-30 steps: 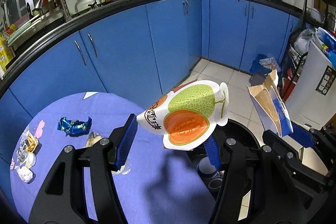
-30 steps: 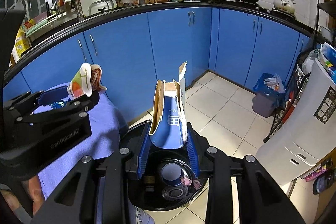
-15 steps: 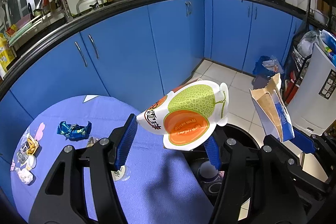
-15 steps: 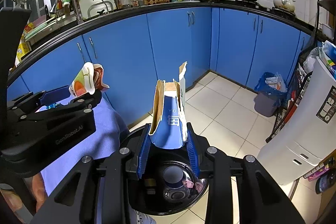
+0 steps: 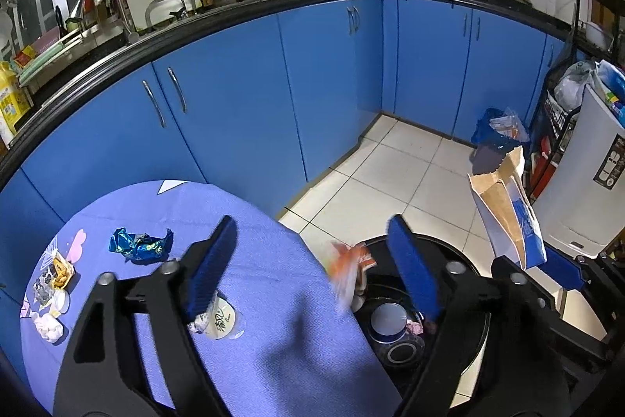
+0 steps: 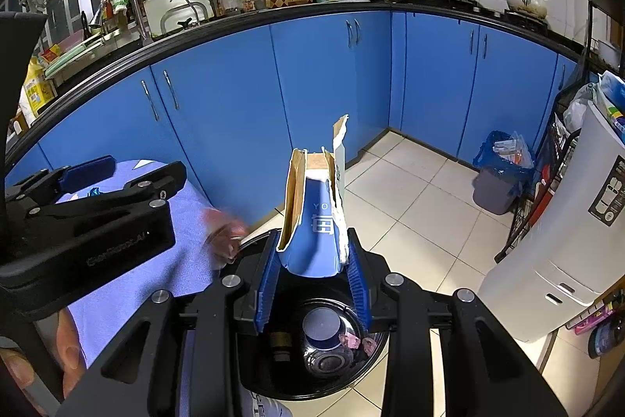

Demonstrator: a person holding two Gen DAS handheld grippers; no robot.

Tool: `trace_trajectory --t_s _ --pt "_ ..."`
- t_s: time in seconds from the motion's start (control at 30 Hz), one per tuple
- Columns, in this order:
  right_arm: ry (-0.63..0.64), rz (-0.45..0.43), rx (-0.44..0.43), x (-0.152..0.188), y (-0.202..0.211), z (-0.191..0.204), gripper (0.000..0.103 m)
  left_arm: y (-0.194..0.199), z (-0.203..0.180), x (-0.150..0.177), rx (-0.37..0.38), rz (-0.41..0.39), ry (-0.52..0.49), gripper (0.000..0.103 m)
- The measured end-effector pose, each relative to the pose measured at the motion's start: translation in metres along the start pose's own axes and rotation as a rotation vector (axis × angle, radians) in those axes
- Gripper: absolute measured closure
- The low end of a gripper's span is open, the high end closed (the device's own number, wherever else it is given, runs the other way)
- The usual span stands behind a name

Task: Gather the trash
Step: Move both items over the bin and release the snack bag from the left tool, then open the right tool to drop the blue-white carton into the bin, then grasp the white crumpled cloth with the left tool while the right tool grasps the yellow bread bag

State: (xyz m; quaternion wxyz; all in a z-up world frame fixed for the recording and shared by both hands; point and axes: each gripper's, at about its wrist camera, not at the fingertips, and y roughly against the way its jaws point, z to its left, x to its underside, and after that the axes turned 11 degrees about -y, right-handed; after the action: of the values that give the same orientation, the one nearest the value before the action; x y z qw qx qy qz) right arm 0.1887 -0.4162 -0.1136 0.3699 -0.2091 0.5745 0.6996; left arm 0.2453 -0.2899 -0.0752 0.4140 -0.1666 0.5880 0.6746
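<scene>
My left gripper [image 5: 312, 249] is open and empty above the edge of the blue table [image 5: 273, 319]. The melon-print wrapper [image 5: 347, 276] is a blur in mid-air, falling at the rim of the black trash bin [image 5: 461, 350]; it also shows blurred in the right wrist view [image 6: 222, 233]. My right gripper [image 6: 312, 253] is shut on a torn blue and brown carton [image 6: 316, 206] above the bin [image 6: 312, 350]. The carton also shows in the left wrist view [image 5: 508, 210]. A blue foil wrapper [image 5: 138, 245], a white lid [image 5: 218, 319], crumpled paper [image 5: 49, 325] and small scraps [image 5: 58, 270] lie on the table.
Blue kitchen cabinets [image 5: 312, 85] curve behind the table. A small bin with a blue bag [image 5: 496, 143] stands in the floor corner. A white appliance [image 5: 586, 190] and a wire rack [image 5: 554, 127] stand at the right. The black bin holds a blue cup [image 6: 322, 329].
My left gripper has opened and let go of the melon-print wrapper, which is falling toward the bin. The right gripper still holds the carton in the same place.
</scene>
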Motion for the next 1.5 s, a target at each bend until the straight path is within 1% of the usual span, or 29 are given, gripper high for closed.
trace_trajectory --t_s 0.6,0.67,0.83,0.9,0.93,0.97,1.0,1.1,1.27,1.5 --pt "0.015 0.02 -0.012 0.003 -0.003 0.009 0.071 0.006 0.012 0.003 -0.01 0.001 0.03 0.02" --pt "0.016 0.023 -0.017 0.002 -0.003 0.009 0.069 0.006 0.014 0.004 -0.01 0.0 0.034 0.02" --pt "0.019 0.022 -0.027 0.001 -0.002 0.01 0.068 0.006 0.018 0.004 -0.011 0.002 0.043 0.02" --pt "0.012 0.02 -0.014 0.001 -0.001 0.009 0.058 0.006 0.019 0.003 -0.014 0.001 0.047 0.02" --pt "0.011 0.015 -0.007 0.001 0.0 0.01 0.039 0.006 0.02 0.003 -0.013 0.001 0.049 0.02" --pt "0.01 -0.001 0.0 0.001 0.003 0.01 0.023 0.006 0.02 0.003 -0.012 0.001 0.05 0.02" --pt "0.009 -0.03 0.01 0.002 0.007 0.01 0.02 0.007 0.021 0.003 -0.013 0.001 0.051 0.02" --pt "0.001 -0.037 0.025 0.0 0.01 0.009 0.019 0.008 0.024 0.005 -0.013 0.001 0.053 0.02" --pt "-0.008 -0.032 0.021 0.0 0.011 0.009 0.019 0.011 0.03 0.008 -0.019 0.0 0.067 0.02" --pt "0.023 -0.028 0.004 0.0 0.015 0.028 0.019 0.018 0.048 0.016 -0.032 0.005 0.102 0.02"
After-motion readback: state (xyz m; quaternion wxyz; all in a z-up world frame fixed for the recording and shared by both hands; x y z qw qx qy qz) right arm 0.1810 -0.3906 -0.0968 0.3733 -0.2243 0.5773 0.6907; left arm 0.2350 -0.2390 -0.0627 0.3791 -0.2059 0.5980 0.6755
